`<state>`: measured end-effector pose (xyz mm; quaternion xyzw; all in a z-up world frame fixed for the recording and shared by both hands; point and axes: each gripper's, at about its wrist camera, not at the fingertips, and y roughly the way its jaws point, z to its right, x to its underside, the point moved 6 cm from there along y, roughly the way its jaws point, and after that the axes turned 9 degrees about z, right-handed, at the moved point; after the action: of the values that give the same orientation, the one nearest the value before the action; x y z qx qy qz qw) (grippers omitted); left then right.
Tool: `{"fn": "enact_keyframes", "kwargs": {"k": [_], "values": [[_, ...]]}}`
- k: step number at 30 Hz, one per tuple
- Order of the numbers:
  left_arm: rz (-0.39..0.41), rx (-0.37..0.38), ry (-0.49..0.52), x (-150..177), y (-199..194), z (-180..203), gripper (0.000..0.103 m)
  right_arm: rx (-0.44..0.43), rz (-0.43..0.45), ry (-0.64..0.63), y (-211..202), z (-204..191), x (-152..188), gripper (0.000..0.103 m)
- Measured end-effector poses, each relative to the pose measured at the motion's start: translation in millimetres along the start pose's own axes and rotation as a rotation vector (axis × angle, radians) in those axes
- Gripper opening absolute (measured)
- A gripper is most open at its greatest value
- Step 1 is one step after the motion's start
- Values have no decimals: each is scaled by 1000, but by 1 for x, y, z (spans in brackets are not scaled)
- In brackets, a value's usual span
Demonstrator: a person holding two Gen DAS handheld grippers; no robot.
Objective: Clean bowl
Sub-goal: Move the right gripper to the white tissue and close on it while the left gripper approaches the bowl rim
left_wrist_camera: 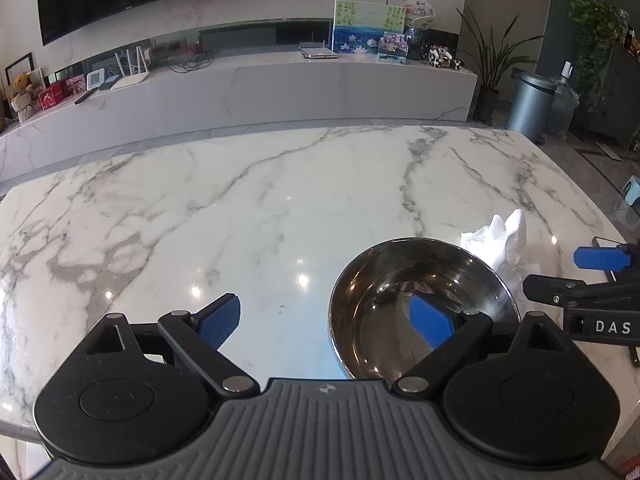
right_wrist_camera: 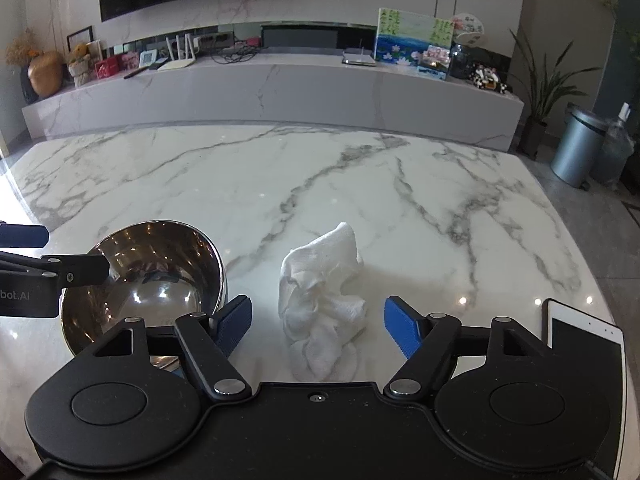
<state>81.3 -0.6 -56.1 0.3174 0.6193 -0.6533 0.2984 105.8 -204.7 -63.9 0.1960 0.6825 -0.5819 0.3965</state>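
I have the bowl [left_wrist_camera: 424,308] sitting upright on the marble surface [left_wrist_camera: 280,208], near my edge, with the crumpled white cloth [right_wrist_camera: 324,300] lying just beside it on its right, not touching as far as I can tell. My left gripper [left_wrist_camera: 324,324] is spread wide and holds nothing; one pad hangs over the inside of the bowl while the other is out over bare marble, so the near rim sits between the jaws. I read that as lining up to pinch the wall and steady the bowl for wiping. My right gripper [right_wrist_camera: 318,326] is also well open and empty, with the cloth straddled between its pads and neither pad pressing on it; that placement makes sense, since the cloth is the wiping tool and must be picked up first. The bowl looks shiny and I cannot make out any dirt in it. A phone [right_wrist_camera: 586,344] lies at the right edge, close to my right gripper, so I would keep the grab tight to the cloth.
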Motion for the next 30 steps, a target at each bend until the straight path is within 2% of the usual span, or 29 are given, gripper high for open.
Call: {"fn": "enact_keyframes", "kwargs": {"k": [3, 7, 11, 15, 19, 24, 30], "values": [[-25, 20, 34, -1, 7, 3, 91, -33, -77, -73, 21, -7, 0, 72], [-46, 26, 41, 2, 15, 0, 90, -45, -107, -144, 34, -15, 2, 69], [-68, 38, 35, 8, 24, -2, 78, -75, -106, -93, 40, -10, 4, 55], [-73, 45, 34, 8, 29, -3, 77, -83, -96, -81, 42, -7, 3, 54], [-91, 55, 23, 9, 33, -6, 70, -88, -99, -79, 43, -6, 5, 54], [-96, 61, 22, 12, 31, -8, 68, -81, -108, -70, 44, -2, 9, 54], [-114, 64, 31, 15, 35, -9, 55, -82, -124, -64, 45, 2, 19, 48]]}}
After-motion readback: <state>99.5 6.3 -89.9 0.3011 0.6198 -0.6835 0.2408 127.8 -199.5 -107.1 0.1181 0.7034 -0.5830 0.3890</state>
